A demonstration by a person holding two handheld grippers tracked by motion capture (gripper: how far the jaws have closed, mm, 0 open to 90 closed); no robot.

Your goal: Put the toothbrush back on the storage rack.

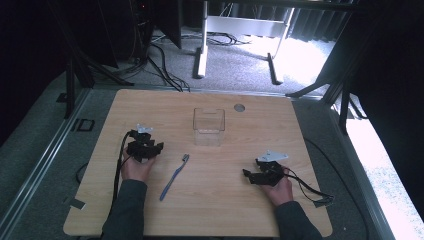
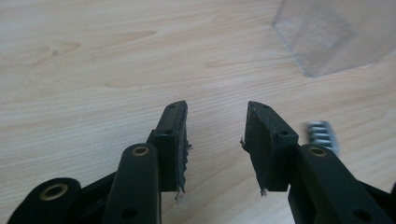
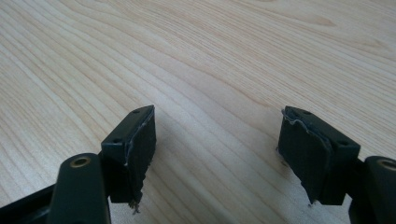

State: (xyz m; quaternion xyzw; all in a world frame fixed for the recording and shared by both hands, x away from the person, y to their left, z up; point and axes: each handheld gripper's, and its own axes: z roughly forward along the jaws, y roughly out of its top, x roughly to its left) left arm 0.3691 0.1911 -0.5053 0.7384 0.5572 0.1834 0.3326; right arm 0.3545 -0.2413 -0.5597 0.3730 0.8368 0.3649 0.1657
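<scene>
In the high view, the left gripper rests on the wooden table at the left side, and the right gripper rests at the right side, well apart from it. Between them lies a blue toothbrush, nearer to the left gripper, with its head pointing toward the far side. Behind the toothbrush stands a clear plastic container, upright and apart from both grippers.

The left gripper view brings details that the high view does not give: the left gripper has its jaws moderately apart, with nothing between them, only bare wood. Just beside the right jaw the bristle head of the toothbrush appears, a little blurred, and one corner of the container is seen at the top right.

In the right gripper view, the right gripper has its jaws wide apart and holds nothing; below them is the table surface.
</scene>
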